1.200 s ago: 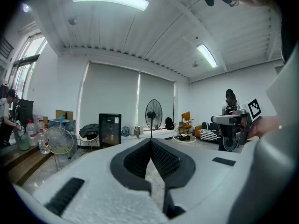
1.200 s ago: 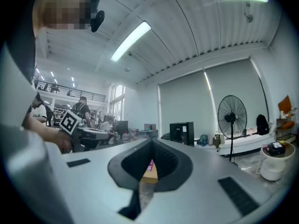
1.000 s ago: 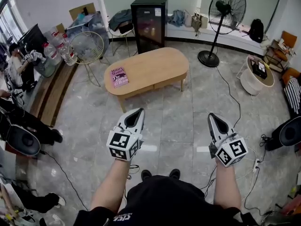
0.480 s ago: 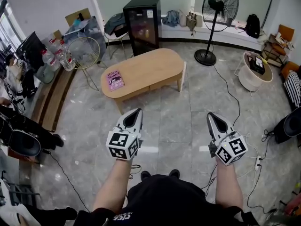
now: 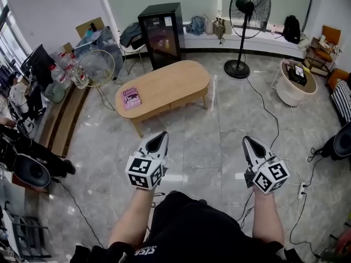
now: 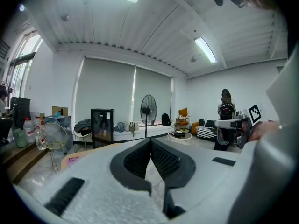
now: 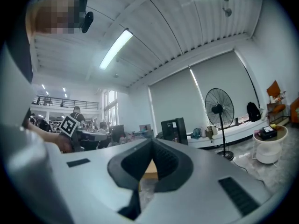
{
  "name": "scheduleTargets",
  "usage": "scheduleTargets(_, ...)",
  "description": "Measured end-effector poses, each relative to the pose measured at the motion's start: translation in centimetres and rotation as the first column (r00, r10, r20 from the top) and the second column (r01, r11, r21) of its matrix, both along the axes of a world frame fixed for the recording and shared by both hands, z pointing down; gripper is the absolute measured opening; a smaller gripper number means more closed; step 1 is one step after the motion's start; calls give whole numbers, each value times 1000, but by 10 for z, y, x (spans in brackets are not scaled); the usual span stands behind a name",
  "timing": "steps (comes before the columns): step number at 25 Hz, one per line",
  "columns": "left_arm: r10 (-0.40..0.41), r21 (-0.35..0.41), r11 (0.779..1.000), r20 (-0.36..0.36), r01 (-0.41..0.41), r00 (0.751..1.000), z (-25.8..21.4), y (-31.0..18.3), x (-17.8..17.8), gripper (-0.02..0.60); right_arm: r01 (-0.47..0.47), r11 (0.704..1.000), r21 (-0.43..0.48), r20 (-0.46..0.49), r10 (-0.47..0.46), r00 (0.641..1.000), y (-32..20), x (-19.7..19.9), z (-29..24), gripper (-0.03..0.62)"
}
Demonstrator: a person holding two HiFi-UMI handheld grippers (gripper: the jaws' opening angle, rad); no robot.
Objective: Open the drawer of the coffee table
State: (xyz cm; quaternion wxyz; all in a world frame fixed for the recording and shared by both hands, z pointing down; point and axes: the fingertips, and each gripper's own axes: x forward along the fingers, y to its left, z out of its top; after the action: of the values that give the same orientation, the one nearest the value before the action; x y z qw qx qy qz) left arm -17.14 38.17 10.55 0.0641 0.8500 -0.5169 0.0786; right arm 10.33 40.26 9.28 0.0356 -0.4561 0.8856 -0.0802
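Jaws on both of your grippers are pressed together, and neither pair pinches anything. Your left gripper (image 5: 162, 136) and right gripper (image 5: 247, 142) hang side by side over the grey tiled floor (image 5: 208, 147). They are on the near side of the coffee table (image 5: 164, 84), well apart from it, and both point towards it.

The table is an oval of light wood, standing ahead of you and a little over to your left gripper's side. The drawer (image 5: 167, 109) sits in the apron along the table's near long side. It looks shut, flush with the apron, and nothing touches it. A pink book (image 5: 131, 98) lies on the table's left end.

In the left gripper view, the table top and the book show low down, to the left of the closed jaw tips. In the right gripper view, a slice of the table's pale wood shows through the notch just below the point where the tips meet.

Beyond the table stands a black cabinet (image 5: 160, 34) with a glass door. Beyond the table's right end is a pedestal fan (image 5: 248, 15), and farther off to the right is a round white side table (image 5: 295, 89). Just past the table's left end stands a round wire-backed chair (image 5: 94, 68).
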Motion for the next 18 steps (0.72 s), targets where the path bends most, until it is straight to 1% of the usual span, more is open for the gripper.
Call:
scheduleTargets(5, -1, -24, 1000, -3, 1, 1000, 5, -6, 6, 9, -16, 1000, -24, 17, 16, 1000, -6, 16, 8, 6)
scheduleTargets(10, 6, -39, 999, -12, -7, 1000, 13, -24, 14, 9, -13, 999, -45, 25, 14, 1000, -22, 21, 19, 6)
scheduleTargets(14, 12, -52, 999, -29, -13, 1000, 21, -48, 17, 9, 0, 999, -44, 12, 1, 1000, -38, 19, 19, 6)
scheduleTargets(18, 15, -61, 998, -55, -18, 998, 31, -86, 28, 9, -14, 999, -45, -13, 14, 1000, -66, 28, 18, 6)
